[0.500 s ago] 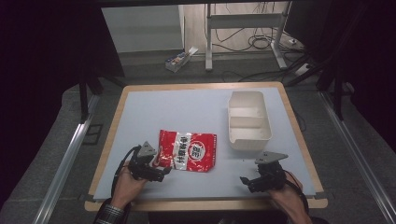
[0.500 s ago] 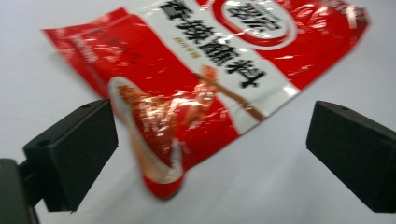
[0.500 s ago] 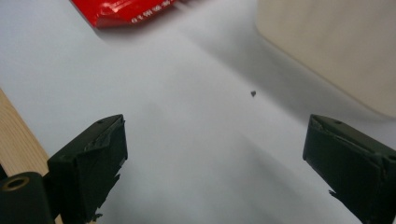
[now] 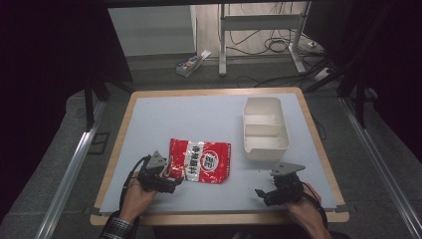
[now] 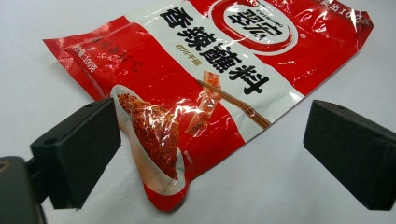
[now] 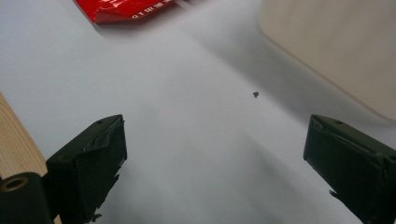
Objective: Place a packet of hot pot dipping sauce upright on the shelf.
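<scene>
Nothing gripped yet: left gripper (image 4: pixel 171 180) jaws apart around red sachet (image 4: pixel 200 160) corner lower left, right gripper (image 4: pixel 261 193) apart, idle, tray (image 4: pixel 264 144) empty.

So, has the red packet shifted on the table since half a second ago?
No. The red packet still lies flat, the same gap from the white box, with the left claw at its near-left corner, open.

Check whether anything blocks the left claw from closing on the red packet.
Nothing visible does. The left claw stands open with the red packet's near corner already between its jaws, only bare table mat around it. The white tray sits well off.
</scene>
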Demonstrator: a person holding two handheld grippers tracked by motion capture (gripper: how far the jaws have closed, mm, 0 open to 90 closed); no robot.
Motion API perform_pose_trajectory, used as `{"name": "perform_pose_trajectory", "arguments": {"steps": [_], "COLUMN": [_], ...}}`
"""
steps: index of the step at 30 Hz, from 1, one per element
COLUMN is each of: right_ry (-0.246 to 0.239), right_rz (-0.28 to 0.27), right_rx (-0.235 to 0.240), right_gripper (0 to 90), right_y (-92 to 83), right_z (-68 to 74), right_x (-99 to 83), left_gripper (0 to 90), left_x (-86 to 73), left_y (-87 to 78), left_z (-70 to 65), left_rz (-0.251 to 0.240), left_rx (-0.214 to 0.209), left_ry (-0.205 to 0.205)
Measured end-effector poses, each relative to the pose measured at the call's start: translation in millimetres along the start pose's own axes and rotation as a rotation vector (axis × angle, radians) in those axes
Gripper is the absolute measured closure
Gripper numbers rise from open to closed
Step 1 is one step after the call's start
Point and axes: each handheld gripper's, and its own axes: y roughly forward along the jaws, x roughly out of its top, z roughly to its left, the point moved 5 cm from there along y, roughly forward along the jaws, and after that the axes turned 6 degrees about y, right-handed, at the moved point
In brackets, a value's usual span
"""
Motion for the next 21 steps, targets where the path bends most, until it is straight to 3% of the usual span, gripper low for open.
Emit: {"name": "perform_pose_trajectory", "arguments": {"steps": [2, 10, 18, 21], "right_ry": [-0.001, 0.0, -0.008, -0.013], "right_rz": [-0.001, 0.0, -0.01, -0.008], "right_rx": [-0.001, -0.007, -0.013, -0.014], "right_gripper": [6.2, 6.2, 6.2, 6.2], "right_y": [0.3, 0.1, 0.3, 1.5], "right_z": [-0.4, -1.1, 1.8, 2.2], "right_x": [-0.2, -0.8, 0.5, 0.8], "left_gripper": [3.5, 3.7, 5.1, 9.7], "left_x": [0.1, 3.2, 19.3, 29.1], "left_y": [-0.2, 4.3, 20.9, 22.7], "left_z": [3.1, 10.8, 24.1, 33.8], "left_rz": [-0.009, 0.013, 0.021, 0.004], "left_rx": [0.001, 0.027, -0.018, 0.015], "left_ry": [-0.028, -0.032, -0.08, -0.066]}}
